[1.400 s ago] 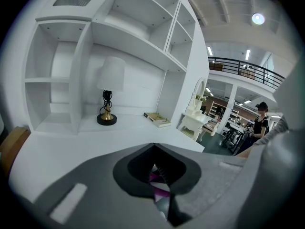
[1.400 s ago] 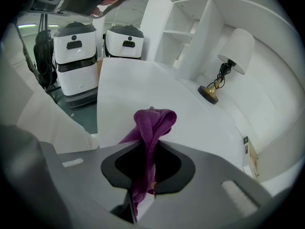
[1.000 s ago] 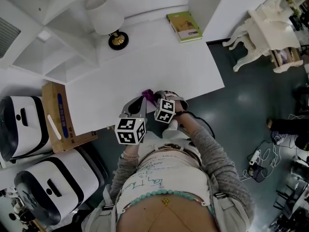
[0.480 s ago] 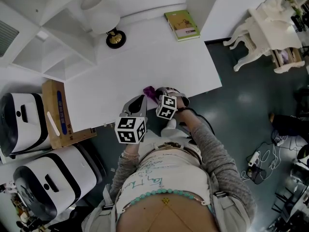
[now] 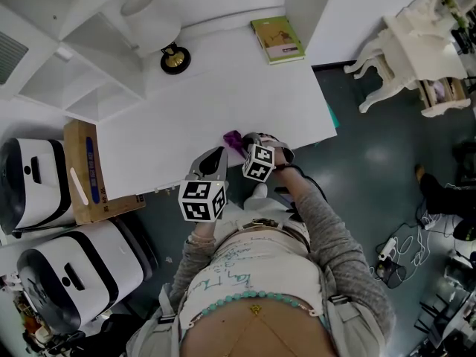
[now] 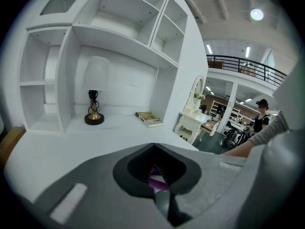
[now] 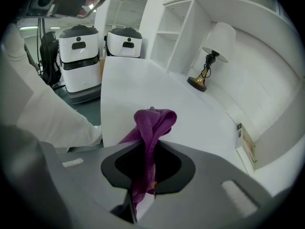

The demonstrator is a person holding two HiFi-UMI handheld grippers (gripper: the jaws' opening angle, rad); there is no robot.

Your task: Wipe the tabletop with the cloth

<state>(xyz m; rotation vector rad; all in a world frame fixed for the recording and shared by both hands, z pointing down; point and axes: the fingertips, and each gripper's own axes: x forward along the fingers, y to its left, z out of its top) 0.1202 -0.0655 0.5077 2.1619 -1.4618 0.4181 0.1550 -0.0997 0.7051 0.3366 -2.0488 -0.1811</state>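
**Cloth** (image 5: 233, 137): purple, nubbly weave, bunched into an upright fold with a rounded crown. A narrower tail runs down through the opening of the claw that grips it. It is at the near edge of the white bench (image 5: 223, 88), about the centre of the head view. Whether it touches the surface cannot be told.

**Right claw** (image 5: 245, 146): jaws closed tight on the cloth, with the fabric pinched between them and rising past the tips.

**Left claw** (image 5: 214, 158): jaws brought together, with nothing clearly clamped. A sliver of purple shows through the opening, and whether it touches the jaws cannot be told. It lies just lower left of the right claw, pointing at the bench edge.

**Lamp** (image 5: 175, 58): white shade, dark stem and brass-coloured round base, at the bench's far side, upper left of the head view.

**Book** (image 5: 277, 39): green-edged cover, lying flat at the bench's far corner, upper centre of the head view.

**Cardboard box** (image 5: 85, 173): brown, on the floor against the bench's side at the left of the frame.
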